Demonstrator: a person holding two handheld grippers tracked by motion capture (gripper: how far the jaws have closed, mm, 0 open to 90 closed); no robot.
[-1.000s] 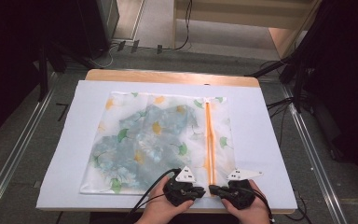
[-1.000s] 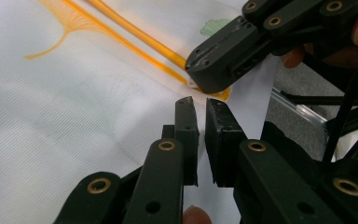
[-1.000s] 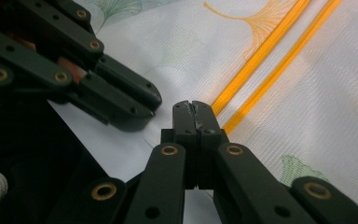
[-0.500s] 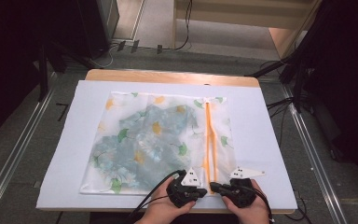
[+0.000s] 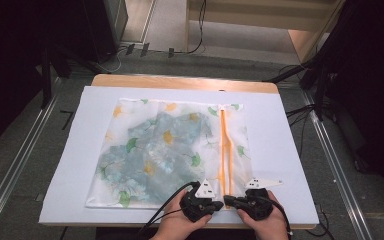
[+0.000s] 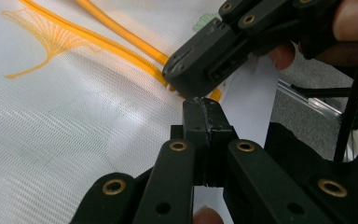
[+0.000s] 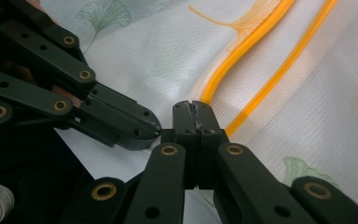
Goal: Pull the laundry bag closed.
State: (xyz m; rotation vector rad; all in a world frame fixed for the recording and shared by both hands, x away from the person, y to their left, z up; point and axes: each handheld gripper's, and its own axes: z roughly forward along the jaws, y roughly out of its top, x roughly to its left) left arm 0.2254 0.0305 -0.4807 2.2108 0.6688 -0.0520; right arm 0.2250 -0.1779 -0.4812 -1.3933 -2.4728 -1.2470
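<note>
A white mesh bag (image 5: 130, 120) printed with ginkgo leaves lies flat on a white sheet (image 5: 280, 130), with bluish cloth inside it. Its orange zipper (image 5: 223, 150) runs from the far edge to the near edge, its two sides slightly parted. Both grippers meet tip to tip at the zipper's near end. My left gripper (image 5: 216, 202) (image 6: 200, 103) points right with its jaws shut, at the bag's edge. My right gripper (image 5: 230, 201) (image 7: 192, 106) points left, shut where one orange strip (image 7: 261, 32) ends, and the mesh rises in a fold there.
The sheet covers a wooden table (image 5: 180, 81) whose far edge shows. Metal rails (image 5: 15, 165) run along the floor on both sides, and cables (image 5: 300, 110) lie at the right. The person's hands sit at the table's near edge.
The left gripper has shifted a little right towards the zipper's end, and the right gripper back left. The zipper, straight a second ago, now bows apart along its middle.
</note>
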